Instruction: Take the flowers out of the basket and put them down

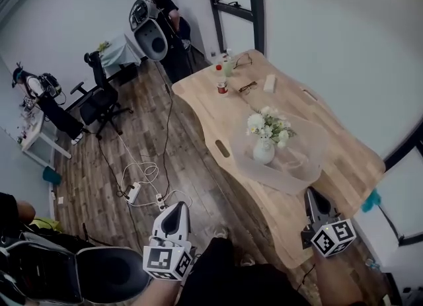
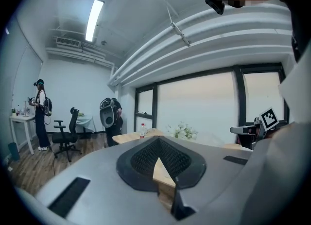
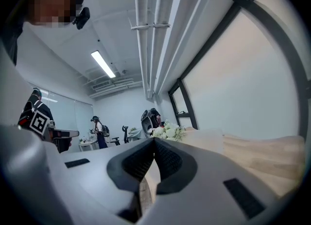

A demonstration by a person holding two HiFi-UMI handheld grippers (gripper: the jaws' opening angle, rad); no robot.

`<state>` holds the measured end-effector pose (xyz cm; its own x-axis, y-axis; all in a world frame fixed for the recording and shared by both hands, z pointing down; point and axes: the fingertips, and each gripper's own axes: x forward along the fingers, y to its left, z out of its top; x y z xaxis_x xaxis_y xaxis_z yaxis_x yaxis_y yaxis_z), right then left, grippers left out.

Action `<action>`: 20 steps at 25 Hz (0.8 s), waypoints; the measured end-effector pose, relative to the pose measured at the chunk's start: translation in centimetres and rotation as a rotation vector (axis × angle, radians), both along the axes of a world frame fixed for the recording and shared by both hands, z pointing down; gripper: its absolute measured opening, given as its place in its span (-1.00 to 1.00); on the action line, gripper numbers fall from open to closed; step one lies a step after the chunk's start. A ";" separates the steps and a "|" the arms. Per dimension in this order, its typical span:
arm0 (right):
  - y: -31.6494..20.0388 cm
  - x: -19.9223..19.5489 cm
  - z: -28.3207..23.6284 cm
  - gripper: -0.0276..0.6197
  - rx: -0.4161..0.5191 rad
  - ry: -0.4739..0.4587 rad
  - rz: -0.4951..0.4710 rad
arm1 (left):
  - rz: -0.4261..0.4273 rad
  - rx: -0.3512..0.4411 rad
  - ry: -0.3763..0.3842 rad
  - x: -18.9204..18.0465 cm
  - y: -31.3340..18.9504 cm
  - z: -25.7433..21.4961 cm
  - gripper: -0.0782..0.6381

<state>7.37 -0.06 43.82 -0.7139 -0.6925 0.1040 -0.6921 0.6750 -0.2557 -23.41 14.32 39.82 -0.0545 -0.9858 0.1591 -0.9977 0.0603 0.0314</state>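
Note:
White flowers point(image 1: 268, 125) stand in a white vase point(image 1: 264, 152) inside a pale, shallow basket point(image 1: 312, 147) on the wooden table point(image 1: 344, 159). My left gripper point(image 1: 176, 208) hangs over the floor, left of the table and well short of the basket; its jaws meet at the tip with nothing in them. My right gripper point(image 1: 312, 196) is shut and empty above the table's near edge, just in front of the basket. The left gripper view shows the flowers point(image 2: 183, 131) far beyond the left gripper point(image 2: 156, 140). In the right gripper view the flowers point(image 3: 166, 130) rise beyond the right gripper point(image 3: 154, 140).
At the table's far end are a red-capped bottle point(image 1: 223, 86), glasses point(image 1: 248, 87) and a small white box point(image 1: 269, 83). Cables and power strips point(image 1: 142, 186) lie on the wood floor. An office chair point(image 1: 99, 100) and a person point(image 1: 168, 14) are further back.

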 end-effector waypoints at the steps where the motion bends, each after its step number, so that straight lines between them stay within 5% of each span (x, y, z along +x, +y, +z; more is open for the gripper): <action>1: -0.5 0.0 0.0 -0.85 -0.001 0.002 0.009 | 0.021 0.006 -0.004 0.1 -0.9 -0.2 -0.77; 14: -7.3 5.0 0.2 -0.85 -0.018 0.039 0.334 | 0.297 0.058 0.011 0.6 -18.3 -0.3 -0.77; 20: -9.4 3.8 -0.4 -0.85 -0.007 0.088 0.437 | 0.445 0.042 0.020 0.6 -25.2 0.2 -0.77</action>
<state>11.15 -9.42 43.39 -0.3424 -0.9264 0.1565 -0.9313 0.3127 -0.1868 -22.81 -10.84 39.99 0.3789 -0.9182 0.1152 -0.9254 -0.3764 0.0439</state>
